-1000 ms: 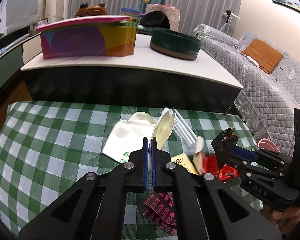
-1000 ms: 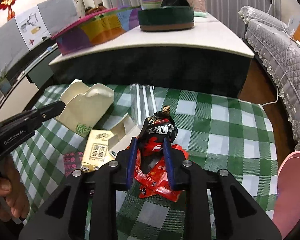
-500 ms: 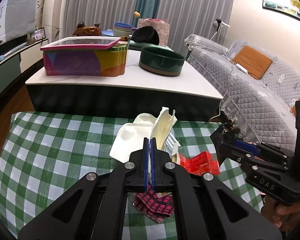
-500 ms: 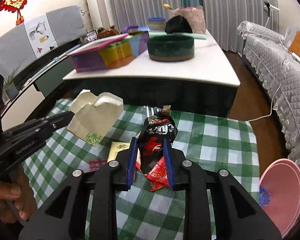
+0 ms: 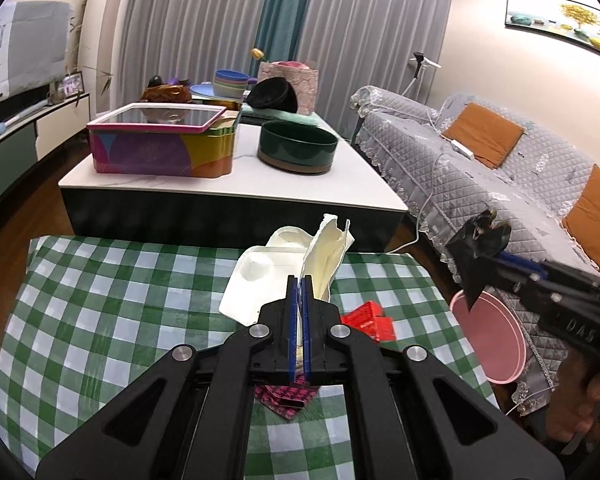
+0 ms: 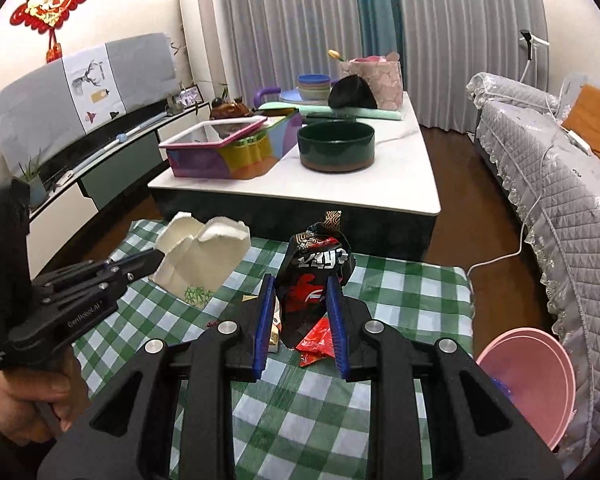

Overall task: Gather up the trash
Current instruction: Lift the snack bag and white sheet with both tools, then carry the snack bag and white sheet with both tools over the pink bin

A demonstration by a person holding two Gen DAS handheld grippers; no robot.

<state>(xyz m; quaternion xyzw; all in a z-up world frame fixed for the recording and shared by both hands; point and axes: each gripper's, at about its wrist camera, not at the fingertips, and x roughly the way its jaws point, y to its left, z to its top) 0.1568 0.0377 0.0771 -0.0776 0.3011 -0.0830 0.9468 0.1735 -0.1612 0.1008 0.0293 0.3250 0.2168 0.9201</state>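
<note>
My left gripper [image 5: 299,280] is shut on a crumpled cream paper carton [image 5: 268,276] and holds it above the green checked table [image 5: 100,300]; the carton also shows in the right wrist view [image 6: 204,256]. My right gripper [image 6: 300,280] is shut on a black and red snack wrapper [image 6: 316,276], lifted above the table; in the left wrist view the wrapper [image 5: 478,236] hangs over the pink bin [image 5: 496,340]. A red wrapper [image 5: 370,320] and a dark pink patterned packet [image 5: 288,396] lie on the cloth.
The pink bin [image 6: 532,376] stands on the floor right of the table. A white-topped coffee table [image 5: 236,176] behind holds a colourful tin [image 5: 160,148] and a dark green bowl [image 5: 298,146]. A grey quilted sofa [image 5: 480,168] is at the right.
Both grippers have risen off the table with their loads. The right gripper has moved right with the snack wrapper toward the pink bin.
</note>
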